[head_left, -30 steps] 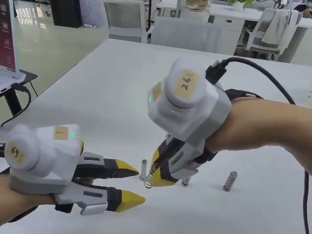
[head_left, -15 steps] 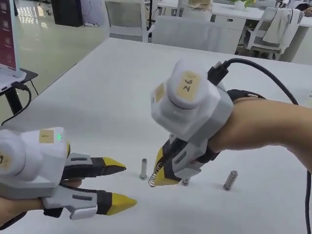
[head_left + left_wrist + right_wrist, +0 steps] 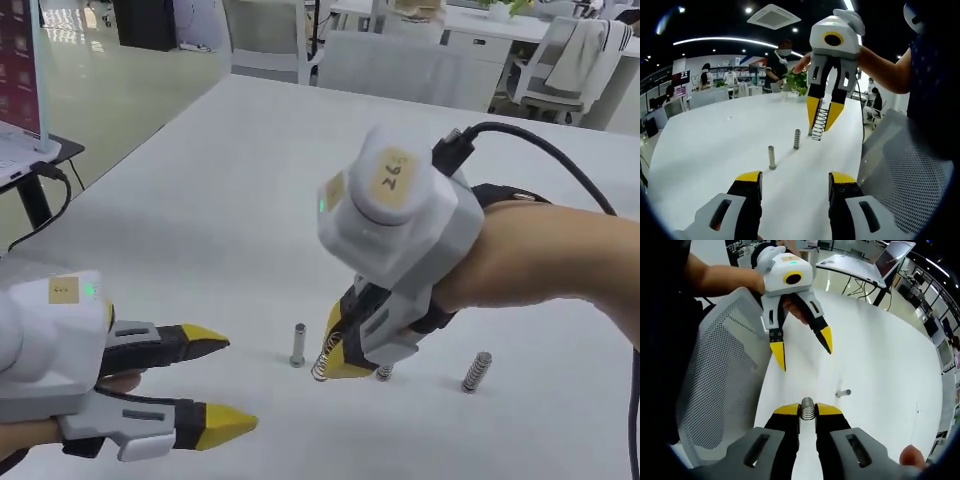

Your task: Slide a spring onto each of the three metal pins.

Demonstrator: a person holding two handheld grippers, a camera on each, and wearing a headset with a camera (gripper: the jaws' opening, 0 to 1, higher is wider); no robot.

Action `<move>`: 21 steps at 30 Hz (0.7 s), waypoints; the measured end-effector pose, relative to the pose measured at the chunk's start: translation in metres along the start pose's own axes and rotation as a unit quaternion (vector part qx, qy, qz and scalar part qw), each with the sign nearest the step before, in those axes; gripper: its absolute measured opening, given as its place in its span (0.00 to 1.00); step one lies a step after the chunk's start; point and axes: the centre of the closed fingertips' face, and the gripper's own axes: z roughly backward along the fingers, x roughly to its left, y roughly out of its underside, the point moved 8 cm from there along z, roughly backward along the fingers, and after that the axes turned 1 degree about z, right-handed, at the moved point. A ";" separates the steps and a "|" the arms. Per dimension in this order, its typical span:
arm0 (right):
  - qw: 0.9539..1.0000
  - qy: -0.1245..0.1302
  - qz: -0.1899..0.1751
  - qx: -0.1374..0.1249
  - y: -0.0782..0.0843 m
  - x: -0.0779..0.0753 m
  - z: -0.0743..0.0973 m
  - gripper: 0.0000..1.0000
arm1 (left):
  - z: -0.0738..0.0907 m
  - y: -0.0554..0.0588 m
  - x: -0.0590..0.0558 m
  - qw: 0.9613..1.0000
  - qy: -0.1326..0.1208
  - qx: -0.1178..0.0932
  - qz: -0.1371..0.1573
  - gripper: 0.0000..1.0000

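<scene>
My right gripper (image 3: 345, 362) is shut on a spring (image 3: 322, 357) and holds it tilted just above the white table, right of a bare metal pin (image 3: 299, 345). In the right gripper view the spring (image 3: 808, 408) sits between the closed yellow tips, with the bare pin (image 3: 842, 393) beyond. A spring-covered pin (image 3: 383, 373) peeks out behind that gripper, and another spring stands upright (image 3: 476, 371) further right. My left gripper (image 3: 222, 383) is open and empty at the lower left. The left gripper view shows the bare pin (image 3: 772, 157), a sprung pin (image 3: 797, 139) and the held spring (image 3: 820, 123).
The white table (image 3: 220, 190) stretches far ahead. A black cable (image 3: 540, 150) trails from the right gripper across my forearm. A mesh chair back (image 3: 720, 370) stands at the table's near edge. Chairs and desks lie beyond the far edge.
My left gripper has drawn back toward the lower left, away from the bare pin. The right gripper with the spring has held almost still beside the pin.
</scene>
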 end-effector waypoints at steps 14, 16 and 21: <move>1.000 0.008 -0.005 0.012 0.005 -0.012 0.001 0.09 | 0.010 0.010 0.004 0.999 -0.027 -0.002 0.019 0.57; 1.000 0.011 -0.004 0.014 0.005 -0.014 0.000 0.09 | 0.010 0.011 0.003 0.999 -0.028 0.000 0.017 0.58; 1.000 0.012 -0.002 0.018 0.006 -0.019 -0.001 0.09 | 0.010 0.010 0.003 0.999 -0.030 0.000 0.016 0.59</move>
